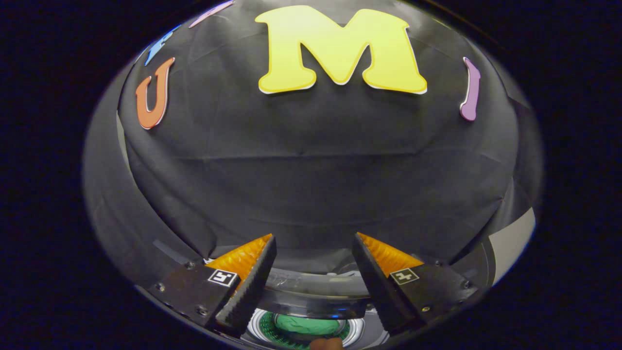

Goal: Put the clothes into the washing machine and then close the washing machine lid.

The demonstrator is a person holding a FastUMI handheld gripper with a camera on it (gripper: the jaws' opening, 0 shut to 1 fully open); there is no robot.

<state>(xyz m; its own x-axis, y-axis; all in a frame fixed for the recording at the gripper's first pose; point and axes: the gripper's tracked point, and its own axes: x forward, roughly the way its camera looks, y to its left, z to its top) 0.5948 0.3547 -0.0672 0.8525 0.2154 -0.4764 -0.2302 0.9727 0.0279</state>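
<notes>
While the gripper (314,253) points at the black wall, the washing machine (311,304) sits low between its spread, empty fingers. Its round opening holds green clothes (306,324). The clear lid (316,284) looks raised. I think closing comes next: tip down, push the lid.

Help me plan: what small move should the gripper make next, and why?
Probably tilt down toward the drum. The gripper is open and holds nothing, facing the wall, with the drum's opening low between its fingers.
</notes>
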